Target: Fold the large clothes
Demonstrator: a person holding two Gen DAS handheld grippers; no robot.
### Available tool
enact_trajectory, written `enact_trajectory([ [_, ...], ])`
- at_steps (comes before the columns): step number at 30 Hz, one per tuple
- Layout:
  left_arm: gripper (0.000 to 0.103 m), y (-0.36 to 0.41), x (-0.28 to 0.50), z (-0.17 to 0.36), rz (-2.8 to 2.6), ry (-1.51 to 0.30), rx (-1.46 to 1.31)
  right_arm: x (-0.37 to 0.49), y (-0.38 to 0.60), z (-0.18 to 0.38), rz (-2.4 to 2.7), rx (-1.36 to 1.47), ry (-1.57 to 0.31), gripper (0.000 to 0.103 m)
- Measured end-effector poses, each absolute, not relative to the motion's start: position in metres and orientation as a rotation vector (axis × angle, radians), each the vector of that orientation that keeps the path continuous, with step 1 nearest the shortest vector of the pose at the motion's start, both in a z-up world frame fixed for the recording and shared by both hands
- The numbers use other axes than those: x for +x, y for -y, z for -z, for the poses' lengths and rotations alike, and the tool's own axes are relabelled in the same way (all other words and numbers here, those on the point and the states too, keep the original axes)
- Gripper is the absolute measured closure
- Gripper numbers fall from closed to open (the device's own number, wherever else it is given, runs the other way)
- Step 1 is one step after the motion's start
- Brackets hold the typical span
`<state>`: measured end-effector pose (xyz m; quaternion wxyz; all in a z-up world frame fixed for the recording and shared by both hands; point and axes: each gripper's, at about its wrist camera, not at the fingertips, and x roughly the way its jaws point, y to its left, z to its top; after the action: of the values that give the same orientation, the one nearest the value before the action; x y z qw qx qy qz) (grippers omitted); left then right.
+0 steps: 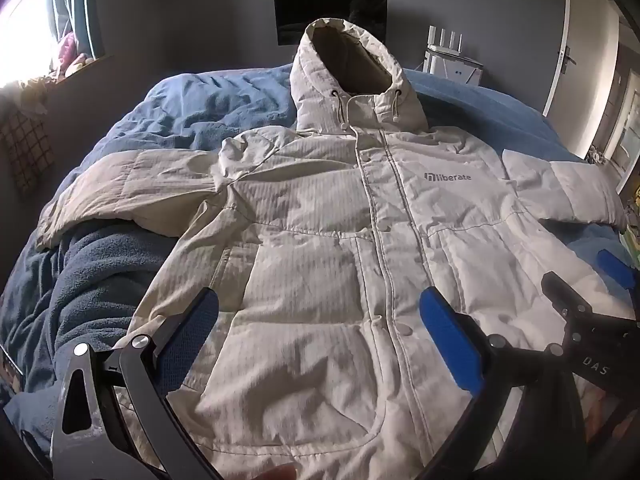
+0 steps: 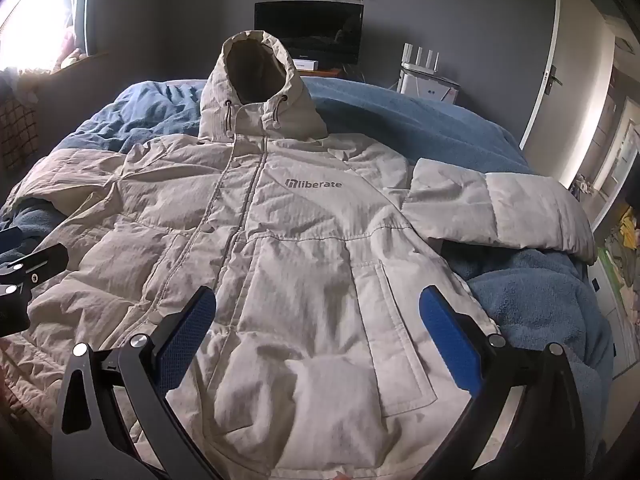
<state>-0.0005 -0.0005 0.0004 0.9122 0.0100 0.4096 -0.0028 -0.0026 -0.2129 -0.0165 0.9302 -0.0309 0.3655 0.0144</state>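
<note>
A pale hooded jacket [image 1: 320, 240] lies face up on the bed [image 1: 180, 112], zipped, its sleeves spread to either side and the hood [image 1: 344, 76] standing up at the far end. The left gripper [image 1: 320, 328] and right gripper [image 2: 320, 328] hover over the hem end, both with jaws spread wide and nothing between them. The jacket looks puffy, soft and light, its shell probably slippery, so it will likely spring back from a fold. A seam, cuff or hem edge seems the best hold, pinching through the full thickness.
</note>
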Motion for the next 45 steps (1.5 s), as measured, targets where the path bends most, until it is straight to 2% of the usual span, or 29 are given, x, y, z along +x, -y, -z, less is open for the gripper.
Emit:
enact_trajectory([
  [45, 0.006, 0.0039, -0.0016, -0.0012, 0.004, -0.846, 0.035, 0.0006, 0.2162, 0.0206, -0.029, -0.061, -0.764, 0.006],
])
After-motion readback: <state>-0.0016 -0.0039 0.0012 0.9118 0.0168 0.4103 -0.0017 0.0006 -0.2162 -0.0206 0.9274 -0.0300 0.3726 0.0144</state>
